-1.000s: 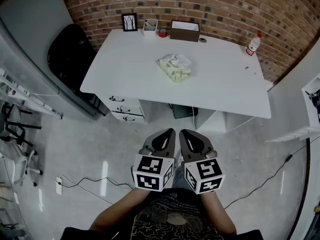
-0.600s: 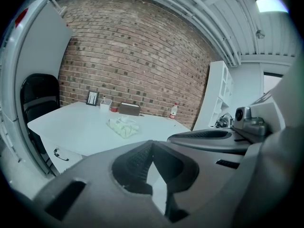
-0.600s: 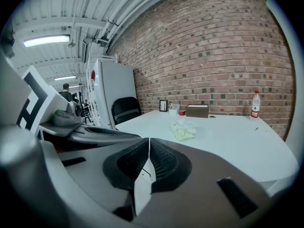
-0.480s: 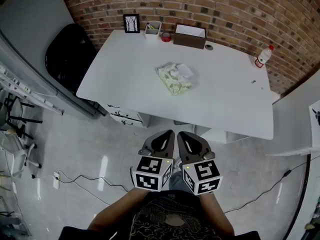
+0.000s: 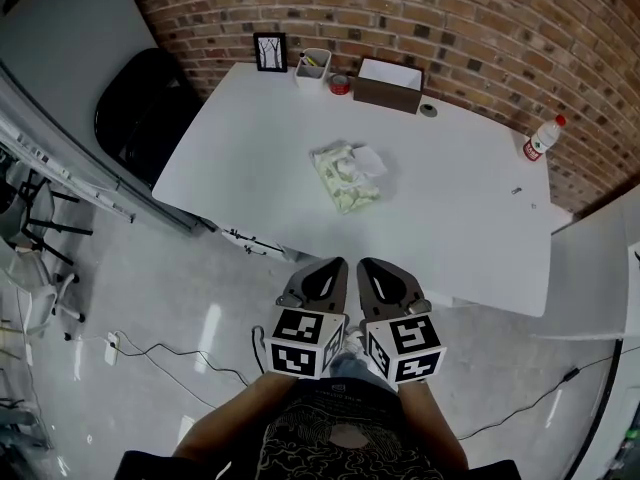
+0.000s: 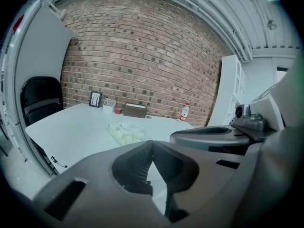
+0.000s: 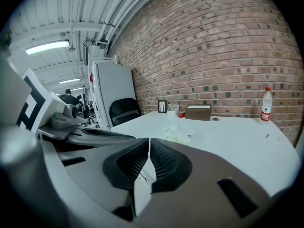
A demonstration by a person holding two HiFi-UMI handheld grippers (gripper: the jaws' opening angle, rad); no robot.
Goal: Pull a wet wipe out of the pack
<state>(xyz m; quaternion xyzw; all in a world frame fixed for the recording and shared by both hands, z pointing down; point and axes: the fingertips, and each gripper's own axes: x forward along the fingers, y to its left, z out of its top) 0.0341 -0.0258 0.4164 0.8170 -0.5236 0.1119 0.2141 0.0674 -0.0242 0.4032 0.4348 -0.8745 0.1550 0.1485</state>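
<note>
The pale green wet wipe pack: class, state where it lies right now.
In the head view, the pale green wet wipe pack lies near the middle of the white table, in front of the brown box that stands by the brick wall.

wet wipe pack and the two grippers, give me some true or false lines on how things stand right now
1. The wet wipe pack lies on the white table. True.
2. The left gripper is shut on a wipe. False: its jaws are together on nothing.
3. The right gripper touches the pack. False: it is shut and empty, well short of the pack.
4. The bottle stands on the table by the brick wall. True.
5. The black chair stands at the table's left end. True.
</note>
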